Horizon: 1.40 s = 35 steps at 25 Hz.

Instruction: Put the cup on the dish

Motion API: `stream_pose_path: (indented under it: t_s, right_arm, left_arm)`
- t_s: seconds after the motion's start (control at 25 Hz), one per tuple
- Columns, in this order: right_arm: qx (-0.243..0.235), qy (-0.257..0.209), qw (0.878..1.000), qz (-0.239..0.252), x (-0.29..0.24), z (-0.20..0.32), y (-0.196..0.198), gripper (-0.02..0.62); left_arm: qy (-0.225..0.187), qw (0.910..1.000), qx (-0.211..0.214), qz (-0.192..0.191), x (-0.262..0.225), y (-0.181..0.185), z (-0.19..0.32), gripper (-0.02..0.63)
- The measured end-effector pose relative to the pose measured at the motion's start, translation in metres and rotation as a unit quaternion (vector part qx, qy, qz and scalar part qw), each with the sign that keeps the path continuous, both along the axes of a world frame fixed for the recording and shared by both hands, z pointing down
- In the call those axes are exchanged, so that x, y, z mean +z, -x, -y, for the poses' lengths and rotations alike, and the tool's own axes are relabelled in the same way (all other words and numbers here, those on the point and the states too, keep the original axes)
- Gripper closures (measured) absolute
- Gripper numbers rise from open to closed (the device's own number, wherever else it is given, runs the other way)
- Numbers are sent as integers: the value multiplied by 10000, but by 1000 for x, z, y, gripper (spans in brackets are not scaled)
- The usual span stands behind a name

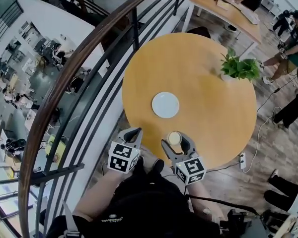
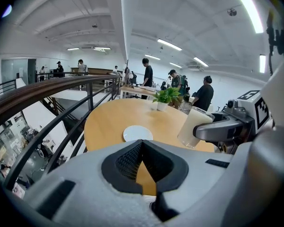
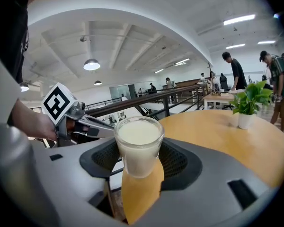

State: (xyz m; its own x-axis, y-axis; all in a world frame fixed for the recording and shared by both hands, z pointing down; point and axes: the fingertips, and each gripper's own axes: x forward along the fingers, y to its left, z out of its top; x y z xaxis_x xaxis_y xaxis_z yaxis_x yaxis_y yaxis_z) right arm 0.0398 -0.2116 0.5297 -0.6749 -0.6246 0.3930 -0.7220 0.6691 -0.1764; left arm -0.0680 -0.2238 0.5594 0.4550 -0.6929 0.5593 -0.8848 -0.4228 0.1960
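Note:
A glass cup [image 1: 175,138] full of a milky white liquid is held upright in my right gripper [image 1: 176,139], over the near edge of the round wooden table [image 1: 208,113]. In the right gripper view the cup [image 3: 138,145] sits between the dark pads, which press on its sides. The white dish [image 1: 165,104] lies empty on the table just beyond the cup and a little left. My left gripper [image 1: 134,132] hovers at the table's near edge left of the cup, jaws together, nothing in them. From the left gripper view I see the dish [image 2: 137,133] ahead and the cup [image 2: 194,126] to the right.
A small potted plant [image 1: 238,68] stands at the table's far right. A dark curved railing [image 1: 89,83] runs close along the left, with a drop to a lower floor behind it. Several people stand at a long table [image 1: 228,9] further back.

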Motion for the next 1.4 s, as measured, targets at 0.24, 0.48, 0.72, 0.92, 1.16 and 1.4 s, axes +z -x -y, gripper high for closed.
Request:
stream_pose_path:
  t_s: [0.24,0.48,0.72,0.92,1.16,1.4]
  right_arm:
    - [68,303,9995,-92,37,5,-3,339]
    - [-44,346,9991,-246,55,17,0,339]
    - [-230,62,9978,-618,69,68,5,339]
    - [-286,-103,9945,-1000,90,131,15,339]
    - [-197,124,9903,-1369,129,185,20,339]
    - [-166,336,9874,-1540,150,205,22,339]
  left_arm:
    - [312,9995,70,31,34,-3,2,607]
    - [384,9992,94,-1,46,-4,12,607]
    - [341,9994,32,2,45,1,23,607]
    - [403,9992,-42,14,51,6,28,607]
    - [499,9987,-139,25,58,10,26,607]
    - [563,9980,-269,48,66,20,26,607]
